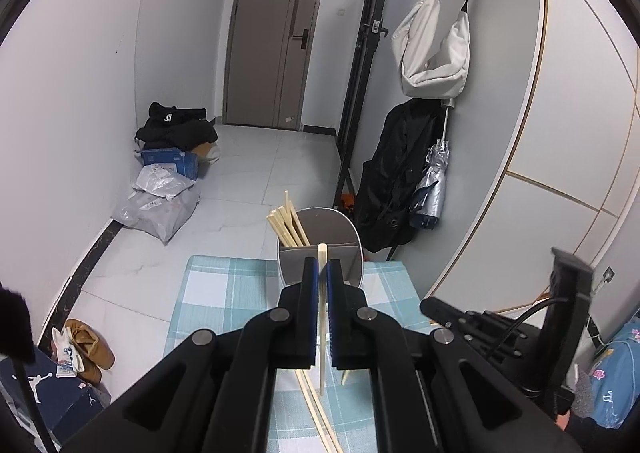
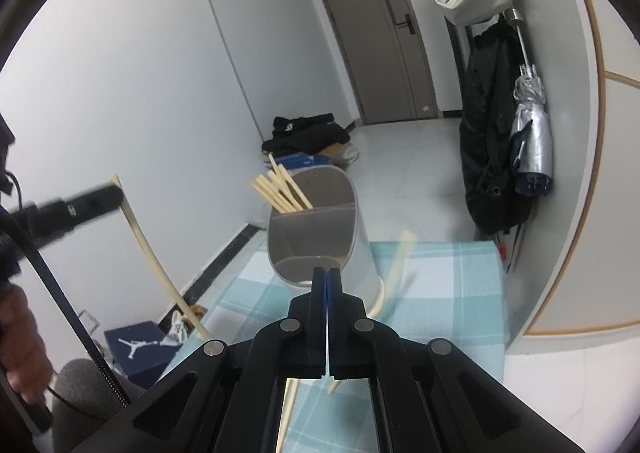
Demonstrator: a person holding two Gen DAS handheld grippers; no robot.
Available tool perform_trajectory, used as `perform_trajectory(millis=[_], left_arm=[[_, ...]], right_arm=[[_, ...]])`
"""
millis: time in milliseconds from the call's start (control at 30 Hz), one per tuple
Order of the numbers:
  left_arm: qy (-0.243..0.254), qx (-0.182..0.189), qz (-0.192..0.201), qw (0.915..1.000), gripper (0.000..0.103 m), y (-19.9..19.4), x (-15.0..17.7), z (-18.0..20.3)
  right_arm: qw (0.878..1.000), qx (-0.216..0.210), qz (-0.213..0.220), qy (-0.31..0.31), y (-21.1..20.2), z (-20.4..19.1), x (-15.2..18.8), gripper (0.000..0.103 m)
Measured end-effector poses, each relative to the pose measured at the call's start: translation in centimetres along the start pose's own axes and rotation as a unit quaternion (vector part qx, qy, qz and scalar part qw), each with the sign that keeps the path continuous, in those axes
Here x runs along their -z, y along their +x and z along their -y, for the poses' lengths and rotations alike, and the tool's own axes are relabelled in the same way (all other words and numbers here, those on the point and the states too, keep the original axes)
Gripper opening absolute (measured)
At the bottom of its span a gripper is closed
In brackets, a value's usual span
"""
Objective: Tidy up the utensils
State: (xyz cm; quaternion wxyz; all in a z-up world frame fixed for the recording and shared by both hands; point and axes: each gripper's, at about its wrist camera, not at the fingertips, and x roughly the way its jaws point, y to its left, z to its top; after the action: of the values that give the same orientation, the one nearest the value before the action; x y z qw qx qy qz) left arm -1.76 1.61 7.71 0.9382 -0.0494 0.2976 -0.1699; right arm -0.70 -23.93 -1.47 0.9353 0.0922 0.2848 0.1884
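Left gripper point(image 1: 322, 273) clamped on a single chopstick point(image 1: 322, 317), blue-padded fingers point(image 1: 313, 285) pressed against it from both sides. Chopstick upright, long axis near vertical, upper end poking just above the fingertips, lower end hanging below them over the surface point(image 1: 224, 293). Seen from the right wrist, same chopstick point(image 2: 156, 261) slanting from the left gripper point(image 2: 114, 193) down toward the surface edge, top end highest.

Right gripper point(image 2: 327, 285) fully closed, fingers point(image 2: 318, 293) pad to pad, holding nothing. Just past its tips, a grey holder point(image 2: 320, 229) with two compartments; bundle of chopsticks point(image 2: 280, 193) in the far one, leaning left with tips fanned upward; near one seemingly bare. More loose chopsticks point(image 2: 394, 273) lying on the surface beside the holder, blurred, pointing roughly away from the camera. In the left view, holder point(image 1: 320, 249) right behind the held chopstick, bundle point(image 1: 288, 223) in its left rear section.

Surface covered in a teal and white checked cloth. Beyond: pale tiled floor point(image 1: 248, 181), white walls, grey door point(image 1: 276, 41) at the far end, black clothing and bags piled against the left wall, white bag point(image 1: 434, 45), black coat and silver umbrella point(image 1: 432, 185) hanging at the right.
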Motion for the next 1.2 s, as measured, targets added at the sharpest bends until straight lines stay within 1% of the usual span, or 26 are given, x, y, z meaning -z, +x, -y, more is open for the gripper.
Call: perform_trajectory(millis=[133,200,233,267,367,400,433,467,500,600,667,767,833,900,967,1033,1067,1100,1167,1200], left_arm=[[-0.012,0.003,-0.010,0.9999,0.001,0.5,0.9,-0.7],[-0.012,-0.003,-0.013,0.9998,0.001,1.0,1.4,-1.0],[-0.015,-0.003,-0.017,0.9997,0.001,1.4,1.7,-1.2],[-0.022,0.000,-0.023,0.9995,0.001,1.8,1.9,-1.5],[-0.041,0.002,-0.029,0.9988,0.001,2.8,2.3,-2.3],[-0.046,0.003,-0.029,0.9985,0.001,3.0,2.4,-2.5],[-0.052,0.004,-0.028,0.9983,0.001,3.3,2.5,-2.9],[-0.055,0.003,-0.027,0.9981,0.001,3.5,2.5,-3.1],[-0.058,0.000,-0.026,0.9980,0.001,3.8,2.7,-3.5],[-0.067,0.000,-0.029,0.9973,0.001,4.4,3.0,-4.4],[-0.075,0.002,-0.035,0.9966,0.001,4.9,3.2,-5.0],[-0.083,0.004,-0.040,0.9958,0.001,5.2,3.3,-5.7],[-0.085,0.005,-0.038,0.9957,0.001,5.2,3.3,-6.1],[-0.087,0.008,-0.035,0.9955,0.001,5.1,3.2,-6.3],[-0.092,0.012,-0.035,0.9951,0.001,5.0,3.2,-6.6],[-0.097,0.015,-0.034,0.9946,0.001,5.0,3.3,-6.9],[-0.098,0.016,-0.034,0.9945,0.001,4.9,3.4,-7.0],[-0.098,0.017,-0.033,0.9945,0.001,5.0,3.3,-7.0],[-0.100,0.018,-0.032,0.9943,0.001,5.1,3.3,-7.2],[-0.102,0.020,-0.033,0.9940,0.001,5.1,3.3,-7.2]], right_arm=[[1.000,0.004,-0.019,0.012,0.6,1.2,0.5,0.000],[0.999,0.009,-0.033,0.023,1.0,2.2,0.7,0.000],[0.999,0.018,-0.042,0.029,1.4,2.8,0.9,0.001],[0.998,0.026,-0.051,0.035,1.7,3.4,1.1,0.004],[0.994,0.046,-0.083,0.054,3.6,5.4,1.8,0.006],[0.992,0.052,-0.094,0.061,4.2,5.9,1.9,0.013],[0.990,0.056,-0.106,0.070,5.1,6.4,2.1,0.023],[0.988,0.058,-0.121,0.080,6.2,6.9,2.4,0.032],[0.986,0.061,-0.129,0.086,6.8,7.3,2.5,0.036],[0.981,0.069,-0.156,0.092,9.7,7.8,3.2,0.036],[0.979,0.077,-0.167,0.083,11.6,7.6,3.7,0.036],[0.977,0.102,-0.179,0.063,14.0,7.2,4.6,0.036],[0.974,0.127,-0.180,0.052,15.0,7.0,5.3,0.036],[0.974,0.153,-0.163,0.042,15.3,6.7,5.6,0.034],[0.971,0.177,-0.160,0.023,15.7,6.2,5.8,0.030],[0.968,0.192,-0.164,-0.006,16.1,5.5,5.9,0.017],[0.966,0.196,-0.167,-0.017,16.2,5.2,6.1,0.013],[0.966,0.196,-0.169,-0.023,16.1,5.1,6.2,0.010],[0.966,0.186,-0.176,-0.026,15.7,5.2,6.4,0.009],[0.967,0.180,-0.180,-0.027,15.5,5.2,6.5,0.007]])
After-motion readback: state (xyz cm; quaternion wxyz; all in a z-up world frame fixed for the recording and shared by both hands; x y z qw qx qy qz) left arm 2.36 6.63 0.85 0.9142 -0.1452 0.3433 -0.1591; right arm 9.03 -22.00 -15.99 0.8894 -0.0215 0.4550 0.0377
